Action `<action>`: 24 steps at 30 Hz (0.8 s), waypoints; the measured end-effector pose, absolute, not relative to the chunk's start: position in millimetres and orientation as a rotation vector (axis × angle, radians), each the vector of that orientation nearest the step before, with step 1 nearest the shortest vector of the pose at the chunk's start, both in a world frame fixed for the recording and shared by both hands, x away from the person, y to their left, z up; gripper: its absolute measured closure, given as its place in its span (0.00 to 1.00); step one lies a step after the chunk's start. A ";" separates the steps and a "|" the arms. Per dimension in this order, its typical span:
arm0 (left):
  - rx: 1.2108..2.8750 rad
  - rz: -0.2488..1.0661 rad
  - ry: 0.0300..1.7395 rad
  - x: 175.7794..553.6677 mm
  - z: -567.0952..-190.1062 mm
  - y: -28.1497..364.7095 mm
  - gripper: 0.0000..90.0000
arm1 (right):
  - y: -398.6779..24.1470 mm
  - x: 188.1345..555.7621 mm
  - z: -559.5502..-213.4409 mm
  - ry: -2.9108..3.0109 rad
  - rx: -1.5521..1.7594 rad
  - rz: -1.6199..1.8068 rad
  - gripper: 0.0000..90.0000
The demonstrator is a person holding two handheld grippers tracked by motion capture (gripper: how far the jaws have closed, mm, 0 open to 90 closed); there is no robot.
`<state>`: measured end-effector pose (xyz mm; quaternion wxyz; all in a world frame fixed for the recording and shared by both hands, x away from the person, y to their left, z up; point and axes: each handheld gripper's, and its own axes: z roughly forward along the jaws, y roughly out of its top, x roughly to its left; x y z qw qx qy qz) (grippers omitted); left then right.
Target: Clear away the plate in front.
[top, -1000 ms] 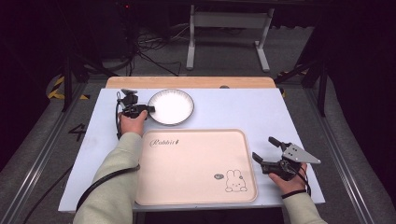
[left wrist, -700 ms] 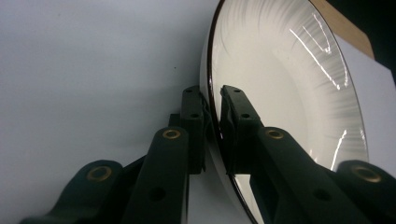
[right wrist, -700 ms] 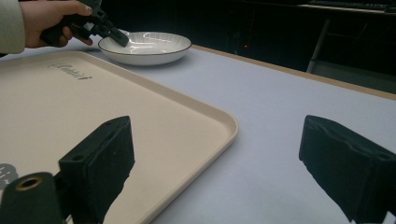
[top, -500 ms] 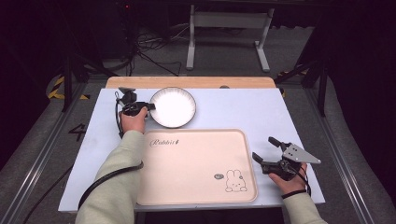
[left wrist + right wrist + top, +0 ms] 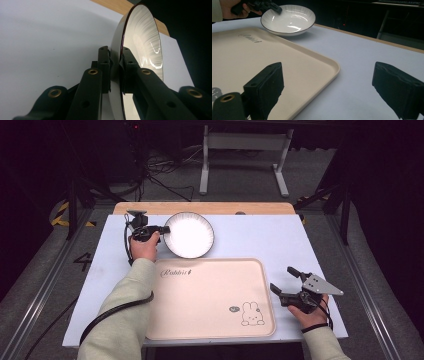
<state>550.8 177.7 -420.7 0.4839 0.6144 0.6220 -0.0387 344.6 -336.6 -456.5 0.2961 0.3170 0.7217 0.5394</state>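
Left tool [image 5: 115,72] pinches bowl [image 5: 190,235] rim, right tool [image 5: 286,282] gapes wide beside tray [image 5: 210,320]. Likely next: lift bowl onto tray, keeping it level.

Table lit bright, bg dark; glare on plate [image 5: 289,21], imgs soft.

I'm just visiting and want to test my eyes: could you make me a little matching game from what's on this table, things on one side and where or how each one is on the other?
Things:
1. white bowl
2. beige tray
3. left gripper
4. right gripper

States:
A. open, at the tray's right edge
B. clamped on a rim
C. bare, rabbit drawing in one corner
D. beyond the tray, held at its left rim

Pairs: 1-D, 2-C, 3-B, 4-A
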 end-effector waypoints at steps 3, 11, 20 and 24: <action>1.496 -0.082 1.499 547.9 -413.3 177.2 0.90 | -336.4 344.7 -456.4 1.921 0.843 1.433 0.12; 1.502 -0.076 1.472 539.1 -397.6 181.7 0.90 | -335.9 344.7 -456.4 1.920 0.847 1.430 0.13; 1.494 -0.094 1.422 528.0 -383.4 188.1 0.90 | -336.3 344.2 -456.4 1.916 0.847 1.429 0.13; 1.522 -0.088 1.372 519.0 -375.3 189.8 0.89 | -336.3 344.1 -456.5 1.921 0.836 1.429 0.15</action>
